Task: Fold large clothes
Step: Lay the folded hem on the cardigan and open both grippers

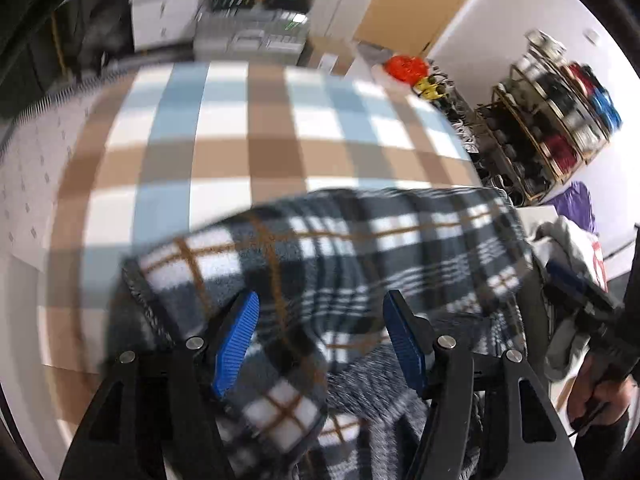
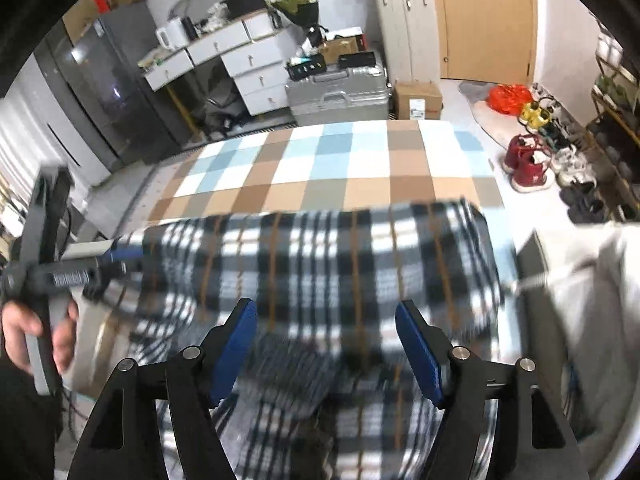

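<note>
Left wrist view shows the left gripper [image 1: 320,332] with jaws apart over the black-and-white plaid fleece garment [image 1: 340,248] lying on the checked bed cover [image 1: 224,128]; the right gripper [image 2: 326,340] gapes likewise. Released, the soft fold could slump open.

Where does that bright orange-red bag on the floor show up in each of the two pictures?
Left wrist view: the orange-red bag sits upper right of centre, just past the checked cover's far edge.
Right wrist view: the orange-red bag lies on the floor at upper right, below the wooden door.
Shared landmark: the silver suitcase.
</note>
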`<state>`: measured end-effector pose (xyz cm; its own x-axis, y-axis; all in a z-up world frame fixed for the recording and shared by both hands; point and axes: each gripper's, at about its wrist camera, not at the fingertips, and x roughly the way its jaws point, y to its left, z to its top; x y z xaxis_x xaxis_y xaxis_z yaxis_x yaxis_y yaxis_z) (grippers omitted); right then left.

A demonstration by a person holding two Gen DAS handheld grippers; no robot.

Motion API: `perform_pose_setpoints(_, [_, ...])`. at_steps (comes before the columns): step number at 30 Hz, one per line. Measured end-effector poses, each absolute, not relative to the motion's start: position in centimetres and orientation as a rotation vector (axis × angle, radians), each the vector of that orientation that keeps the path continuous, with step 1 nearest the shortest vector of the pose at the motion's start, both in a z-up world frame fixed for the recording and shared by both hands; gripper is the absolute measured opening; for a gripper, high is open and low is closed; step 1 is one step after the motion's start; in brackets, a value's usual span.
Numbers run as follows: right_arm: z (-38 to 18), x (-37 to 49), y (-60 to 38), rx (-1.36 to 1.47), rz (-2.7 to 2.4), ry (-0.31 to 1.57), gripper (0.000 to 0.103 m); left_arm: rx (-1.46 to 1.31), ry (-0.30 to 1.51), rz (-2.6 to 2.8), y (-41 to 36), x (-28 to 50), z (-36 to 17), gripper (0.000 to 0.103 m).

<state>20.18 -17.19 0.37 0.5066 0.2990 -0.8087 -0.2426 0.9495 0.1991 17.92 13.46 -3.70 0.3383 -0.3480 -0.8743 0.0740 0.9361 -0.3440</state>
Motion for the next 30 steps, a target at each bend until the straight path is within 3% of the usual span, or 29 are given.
perform_pose_setpoints(6, [-4.7,27.4,-15.8,-0.049,0.253,1.114,0.072,-0.412,1.24,-0.304,15.9,17.1,-9.2,0.059])
perform_pose_setpoints(12, [-10.8,27.8,-16.6,-0.149,0.237,1.24,0.078,-0.429,1.195,-0.366,16.8,15.7,-9.1,0.059])
perform_pose_setpoints(30, [-11.1,28.8,-15.1,-0.177,0.262,1.169,0.086,-0.363,1.243,-0.412,18.9,20.6,-8.9,0.059])
